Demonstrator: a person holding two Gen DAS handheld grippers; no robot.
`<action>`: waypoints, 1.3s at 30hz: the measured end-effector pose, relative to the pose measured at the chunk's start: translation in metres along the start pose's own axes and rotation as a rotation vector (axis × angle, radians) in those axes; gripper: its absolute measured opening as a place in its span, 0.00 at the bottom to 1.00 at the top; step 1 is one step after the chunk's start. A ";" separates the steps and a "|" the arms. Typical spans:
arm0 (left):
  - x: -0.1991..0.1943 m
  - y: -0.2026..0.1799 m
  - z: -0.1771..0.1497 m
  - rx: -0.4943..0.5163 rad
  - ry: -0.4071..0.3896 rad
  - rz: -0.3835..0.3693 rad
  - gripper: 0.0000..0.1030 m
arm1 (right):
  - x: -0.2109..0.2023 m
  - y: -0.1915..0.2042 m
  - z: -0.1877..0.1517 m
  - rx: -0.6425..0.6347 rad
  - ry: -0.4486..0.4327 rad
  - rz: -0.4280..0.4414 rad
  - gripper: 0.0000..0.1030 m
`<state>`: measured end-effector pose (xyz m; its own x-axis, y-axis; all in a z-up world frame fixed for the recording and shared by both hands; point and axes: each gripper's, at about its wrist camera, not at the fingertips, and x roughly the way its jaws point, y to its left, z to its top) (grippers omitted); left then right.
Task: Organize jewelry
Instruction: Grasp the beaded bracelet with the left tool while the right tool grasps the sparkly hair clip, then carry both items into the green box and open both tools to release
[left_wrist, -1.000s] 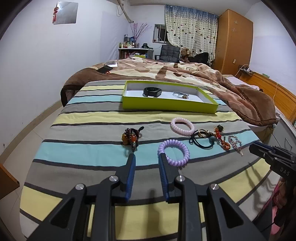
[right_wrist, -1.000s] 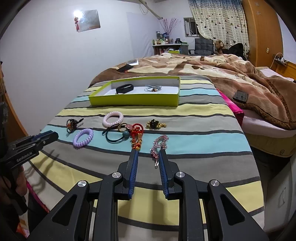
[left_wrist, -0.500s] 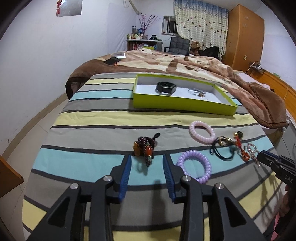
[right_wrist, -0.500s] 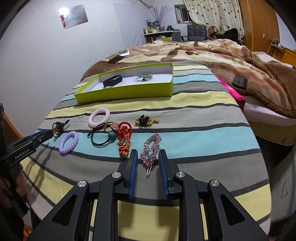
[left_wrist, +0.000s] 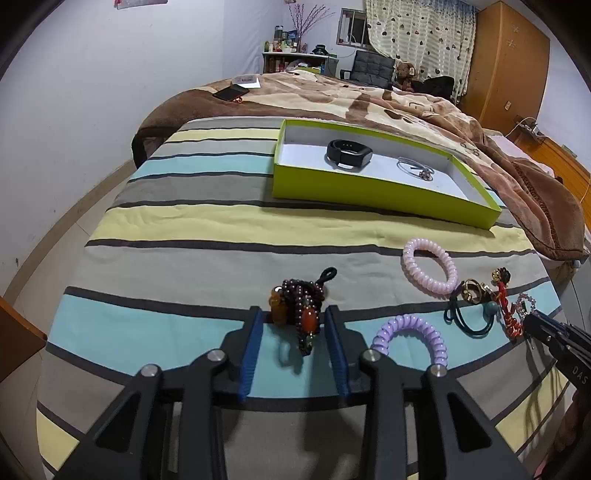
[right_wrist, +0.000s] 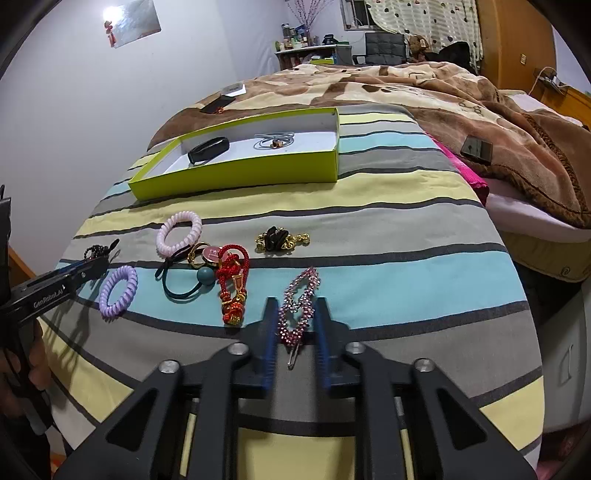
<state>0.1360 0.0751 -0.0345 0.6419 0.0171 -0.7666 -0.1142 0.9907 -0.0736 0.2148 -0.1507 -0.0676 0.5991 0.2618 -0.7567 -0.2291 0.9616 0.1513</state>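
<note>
A dark beaded bracelet (left_wrist: 301, 299) with orange stones lies on the striped bedspread (left_wrist: 207, 258). It sits between the blue pads of my left gripper (left_wrist: 294, 314), whose jaws are closing with small gaps still showing on both sides. A pink rhinestone hair clip (right_wrist: 299, 299) lies between the pads of my right gripper (right_wrist: 295, 306), whose jaws are closing too, close beside it. The green box (left_wrist: 369, 192) farther back holds a black wristband (left_wrist: 349, 151) and a silver necklace (left_wrist: 415, 170).
Between the grippers lie a purple coil tie (left_wrist: 410, 336), a pink coil tie (left_wrist: 428, 266), a dark hair tie with a ball (right_wrist: 192, 284), a red knot charm (right_wrist: 232, 288) and a black-and-gold piece (right_wrist: 282, 240). A brown blanket (right_wrist: 480, 110) covers the bed's far side. The mattress edge drops off at right.
Both grippers moved forward and down over their pieces. The bracelet now lies between the left pads and the hair clip deeper between the right pads, which have narrowed.
</note>
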 end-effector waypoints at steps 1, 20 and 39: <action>0.000 0.000 0.000 0.002 0.001 -0.002 0.26 | 0.000 0.000 0.000 0.002 -0.003 0.000 0.14; -0.029 -0.010 -0.006 0.035 -0.059 -0.085 0.07 | -0.026 -0.004 -0.002 0.018 -0.069 0.028 0.10; -0.058 -0.031 0.018 0.110 -0.155 -0.117 0.08 | -0.049 0.007 0.023 -0.025 -0.151 0.083 0.10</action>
<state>0.1162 0.0462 0.0233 0.7555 -0.0866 -0.6494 0.0457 0.9958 -0.0797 0.2015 -0.1548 -0.0151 0.6854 0.3515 -0.6377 -0.3003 0.9343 0.1923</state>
